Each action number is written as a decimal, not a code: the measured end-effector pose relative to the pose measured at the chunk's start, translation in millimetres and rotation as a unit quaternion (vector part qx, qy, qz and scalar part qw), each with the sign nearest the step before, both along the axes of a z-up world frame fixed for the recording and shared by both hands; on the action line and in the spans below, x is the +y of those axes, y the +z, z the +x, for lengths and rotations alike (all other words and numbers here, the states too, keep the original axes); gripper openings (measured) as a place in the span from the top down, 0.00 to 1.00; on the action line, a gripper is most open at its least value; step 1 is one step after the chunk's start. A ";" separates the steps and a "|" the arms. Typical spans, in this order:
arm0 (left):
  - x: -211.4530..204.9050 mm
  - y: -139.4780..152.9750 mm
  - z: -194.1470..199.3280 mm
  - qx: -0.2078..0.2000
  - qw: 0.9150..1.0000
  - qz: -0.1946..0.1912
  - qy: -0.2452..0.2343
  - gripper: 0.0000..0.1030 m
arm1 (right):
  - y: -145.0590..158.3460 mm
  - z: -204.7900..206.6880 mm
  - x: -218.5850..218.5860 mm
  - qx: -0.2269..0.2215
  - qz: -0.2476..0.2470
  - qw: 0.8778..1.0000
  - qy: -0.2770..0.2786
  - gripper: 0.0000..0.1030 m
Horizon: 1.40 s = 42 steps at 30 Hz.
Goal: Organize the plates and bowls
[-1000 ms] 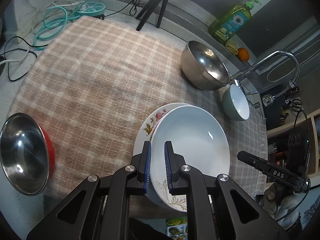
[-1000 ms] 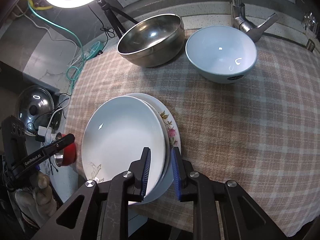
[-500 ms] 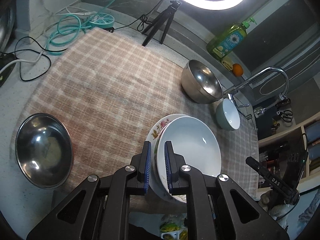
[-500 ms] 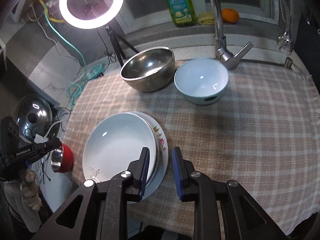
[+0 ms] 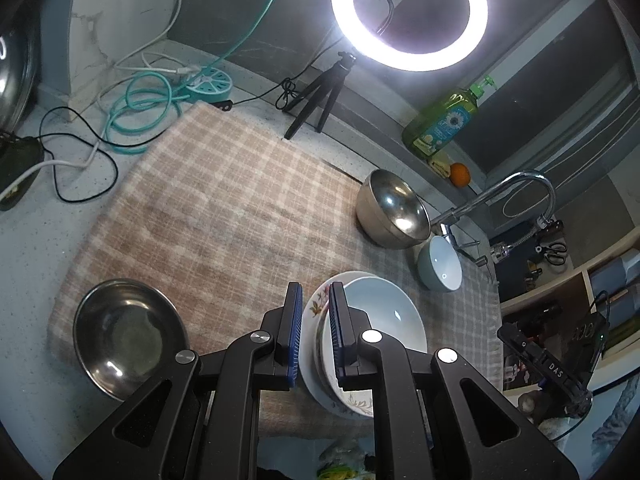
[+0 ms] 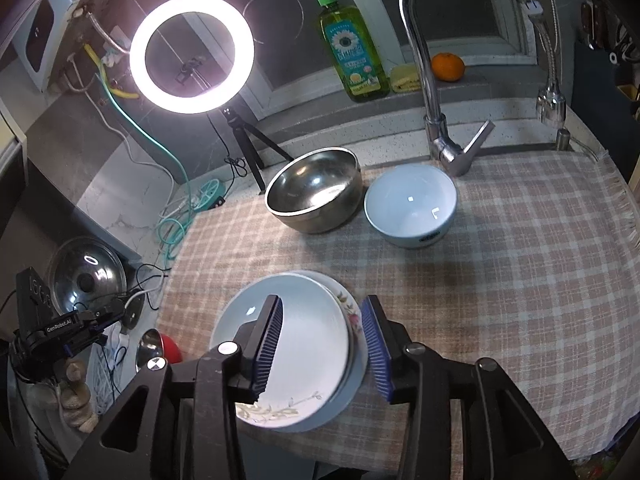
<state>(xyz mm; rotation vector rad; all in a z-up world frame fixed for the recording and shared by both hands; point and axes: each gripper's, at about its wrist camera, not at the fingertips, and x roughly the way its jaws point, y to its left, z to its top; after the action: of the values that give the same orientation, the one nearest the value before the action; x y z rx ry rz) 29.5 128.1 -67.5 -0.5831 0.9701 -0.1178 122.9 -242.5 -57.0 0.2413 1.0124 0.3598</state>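
A stack of plates [image 5: 380,320] lies near the front edge of the checked cloth [image 5: 224,208], a pale blue plate [image 6: 308,344] on top of flowered ones. My left gripper [image 5: 316,292] hovers above the stack's left rim, shut, with nothing in its narrow gap. My right gripper [image 6: 322,304] hangs over the stack's right rim. Its jaws are opening and its pads touch nothing. A large steel bowl [image 6: 316,192] and a pale blue ceramic bowl [image 6: 412,208] stand side by side at the back. A small steel bowl [image 5: 128,332] with a red outside sits at the cloth's left corner.
A ring light [image 6: 192,54] on a tripod [image 5: 320,92] stands behind the cloth. A tap [image 6: 428,80], a soap bottle [image 6: 352,48] and an orange [image 6: 448,66] are at the back right. Cables [image 5: 140,108] and a pot lid [image 6: 86,278] lie left.
Both grippers have risen and drawn back from the plate stack, which stays on the cloth. The right jaws have spread wider. The left jaws are unchanged.
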 end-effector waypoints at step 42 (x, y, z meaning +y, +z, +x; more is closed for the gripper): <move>-66.3 -33.5 127.7 0.045 0.996 0.000 -0.078 0.88 | -20.8 136.2 21.7 0.037 -0.055 0.997 0.040 0.61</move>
<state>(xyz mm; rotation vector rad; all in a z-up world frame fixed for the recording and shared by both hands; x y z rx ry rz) 157.2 61.8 -101.0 -0.5154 1.1038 -0.2318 259.2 -220.8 -77.9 0.1160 1.1127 0.3699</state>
